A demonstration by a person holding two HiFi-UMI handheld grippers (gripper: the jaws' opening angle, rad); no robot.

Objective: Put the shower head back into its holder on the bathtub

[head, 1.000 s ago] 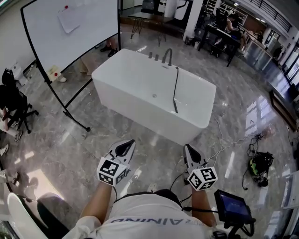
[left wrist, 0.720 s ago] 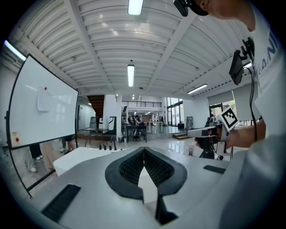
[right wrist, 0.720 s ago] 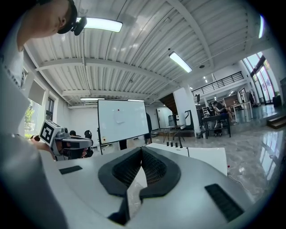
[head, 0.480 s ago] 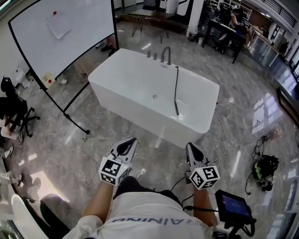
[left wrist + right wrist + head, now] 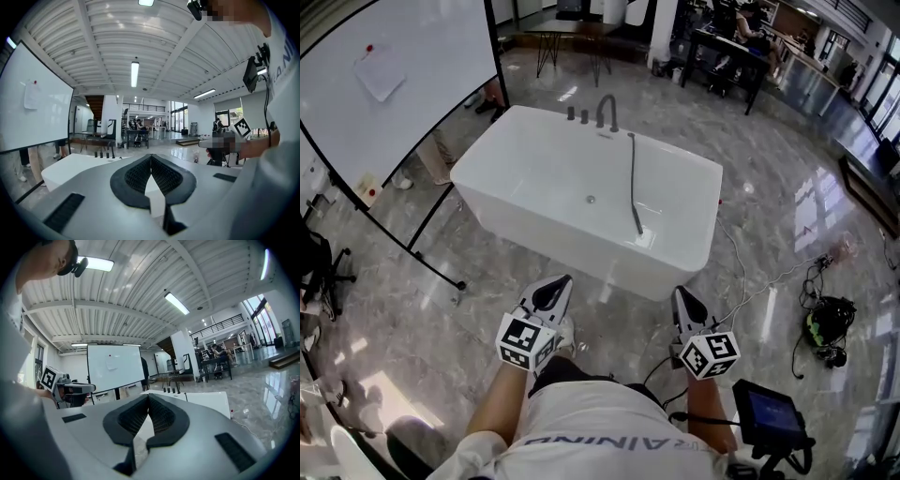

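Observation:
A white freestanding bathtub stands on the marble floor ahead of me, with a dark faucet and knobs on its far rim. The dark shower head and its hose lie along the tub's right part, running from the far rim down toward the near rim. My left gripper and right gripper are held in front of my body, short of the tub's near wall, both shut and empty. The left gripper view shows its shut jaws with the tub beyond. The right gripper also faces the tub.
A whiteboard on a black stand rises left of the tub, its foot bar on the floor. Cables and a green and black device lie at right. A small screen sits near my right arm. Tables and people are far back.
I have walked toward the bathtub, so it sits nearer and more to the left in the head view. Both grippers stay shut in front of me.

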